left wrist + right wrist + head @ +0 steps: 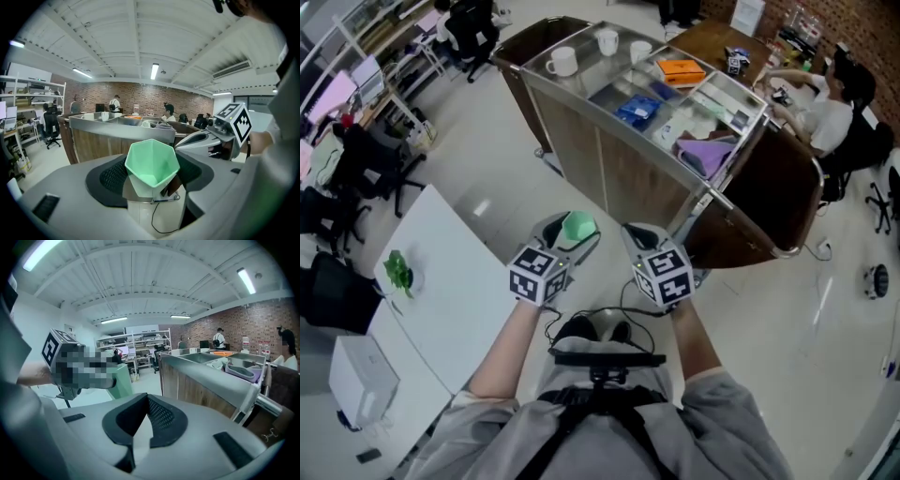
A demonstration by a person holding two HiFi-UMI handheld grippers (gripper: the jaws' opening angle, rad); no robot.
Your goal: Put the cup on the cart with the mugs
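A pale green faceted cup (pixel 578 225) sits upright between the jaws of my left gripper (pixel 572 236), which is shut on it; in the left gripper view the cup (pixel 152 164) fills the gap of that gripper (pixel 152 180). My right gripper (pixel 639 236) is level with it on the right, shut and empty (pixel 146 401). Both are held in front of the person's chest, short of the steel cart (pixel 581 103). White mugs (pixel 563 62) stand in the cart's far left tray. The cart (pixel 122 133) lies straight ahead in both gripper views.
The cart's other trays hold an orange box (pixel 681 70), a blue packet (pixel 637 111) and a purple cloth (pixel 708 155). A white table (pixel 441 291) with a green item (pixel 397 270) stands at my left. A seated person (pixel 825 112) works at a brown desk behind the cart.
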